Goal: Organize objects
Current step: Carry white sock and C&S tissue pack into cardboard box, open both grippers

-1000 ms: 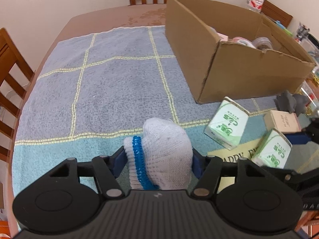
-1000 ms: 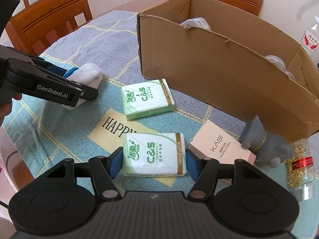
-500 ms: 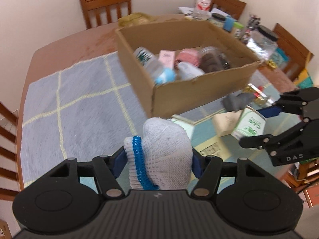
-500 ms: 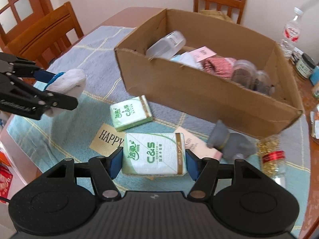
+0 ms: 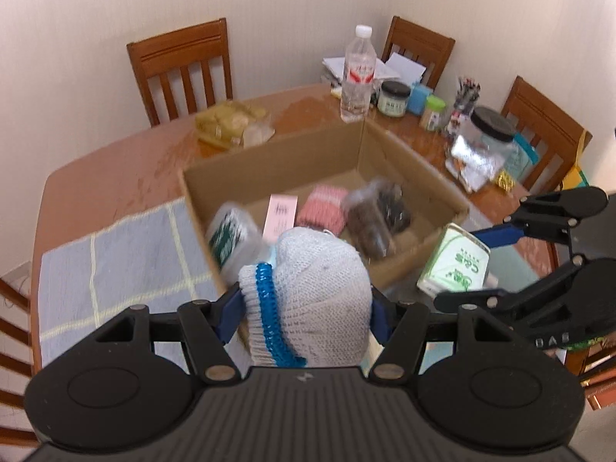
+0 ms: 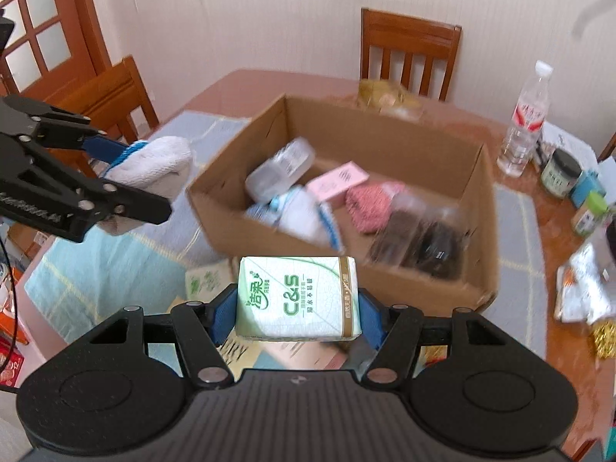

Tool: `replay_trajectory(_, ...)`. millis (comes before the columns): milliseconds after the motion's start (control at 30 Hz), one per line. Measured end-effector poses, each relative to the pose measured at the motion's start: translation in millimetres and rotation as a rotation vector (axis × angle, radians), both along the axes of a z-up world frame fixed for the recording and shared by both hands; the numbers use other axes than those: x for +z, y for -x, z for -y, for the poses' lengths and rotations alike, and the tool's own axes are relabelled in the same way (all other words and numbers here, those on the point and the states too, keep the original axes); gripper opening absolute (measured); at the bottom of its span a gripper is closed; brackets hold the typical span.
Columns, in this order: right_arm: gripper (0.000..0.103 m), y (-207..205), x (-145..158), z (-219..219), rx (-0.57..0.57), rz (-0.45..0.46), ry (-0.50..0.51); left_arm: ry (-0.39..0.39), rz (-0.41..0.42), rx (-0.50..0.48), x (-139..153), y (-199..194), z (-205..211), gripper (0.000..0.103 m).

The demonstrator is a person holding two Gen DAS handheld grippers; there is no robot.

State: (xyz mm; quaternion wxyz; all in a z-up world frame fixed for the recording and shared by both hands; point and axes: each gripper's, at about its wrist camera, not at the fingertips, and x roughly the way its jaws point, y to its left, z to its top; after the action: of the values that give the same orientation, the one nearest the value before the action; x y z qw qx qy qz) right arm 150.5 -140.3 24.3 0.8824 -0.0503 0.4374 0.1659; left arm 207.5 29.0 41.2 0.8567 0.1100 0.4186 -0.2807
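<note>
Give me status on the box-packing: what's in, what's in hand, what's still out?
In: the cardboard box already holds a pink carton, a pink knit roll, clear containers and a white cloth. In hand: the left tongs grip a rolled white glove; the right tongs grip a C&S tissue pack, both raised near the box. Left: another tissue pack lies on the mat.

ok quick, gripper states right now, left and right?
Left gripper: closed on the white knit glove.
Right gripper: closed on the C&S tissue pack.
</note>
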Motion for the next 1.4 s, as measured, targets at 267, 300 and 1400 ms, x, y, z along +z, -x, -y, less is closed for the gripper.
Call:
replay_trajectory(267,0.069,-32.5,18.0,23.8,0.016,0.057,-0.004,-0.004,0.038,0.019,8.4,-41.8,32.0,0.064)
replay_trajectory(300,0.069,-36.5,18.4,25.7,0.017,0.06,-0.005,-0.004,0.041,0.019,8.1,-47.4,35.4,0.063)
replay_trajectory(1400,0.103,-66.9,-1.1,77.1,-0.096,0.053,-0.054,-0.049,0.055,0.106,-26.1,-130.1,101.1,0.098)
